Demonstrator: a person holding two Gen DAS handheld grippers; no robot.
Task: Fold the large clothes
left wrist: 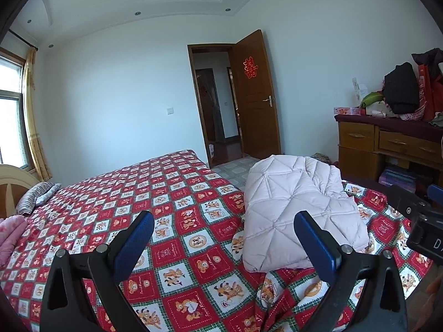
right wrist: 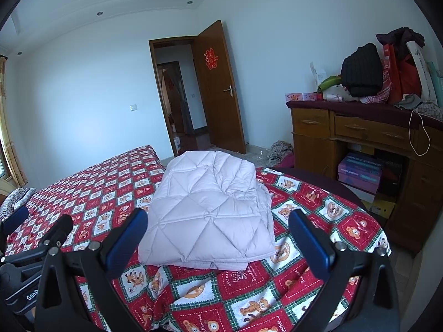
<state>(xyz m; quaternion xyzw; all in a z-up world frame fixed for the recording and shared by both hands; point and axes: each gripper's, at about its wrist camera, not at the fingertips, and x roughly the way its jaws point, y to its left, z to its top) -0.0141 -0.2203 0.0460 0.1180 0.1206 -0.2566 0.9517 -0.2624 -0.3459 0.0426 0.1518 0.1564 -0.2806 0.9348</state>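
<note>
A pale pink quilted down coat [left wrist: 296, 210] [right wrist: 210, 210] lies folded into a thick rectangle near the foot corner of the bed. My left gripper [left wrist: 224, 238] hangs open above the bedspread, just left of the coat, holding nothing. My right gripper [right wrist: 218, 238] is open too, its blue pads either side of the coat's near edge, above it and not touching. The right gripper's black body [left wrist: 415, 215] shows at the right edge of the left wrist view; the left gripper's body [right wrist: 36, 243] shows at the left edge of the right wrist view.
The bed carries a red and white bear-print bedspread [left wrist: 155, 202] [right wrist: 91, 193]. A striped pillow [left wrist: 36, 196] and pink fabric [left wrist: 11, 235] lie at its head. A cluttered wooden desk [right wrist: 360, 135] stands at the right, shoe boxes [right wrist: 360, 171] under it. An open door [right wrist: 218, 88] faces the bed's foot.
</note>
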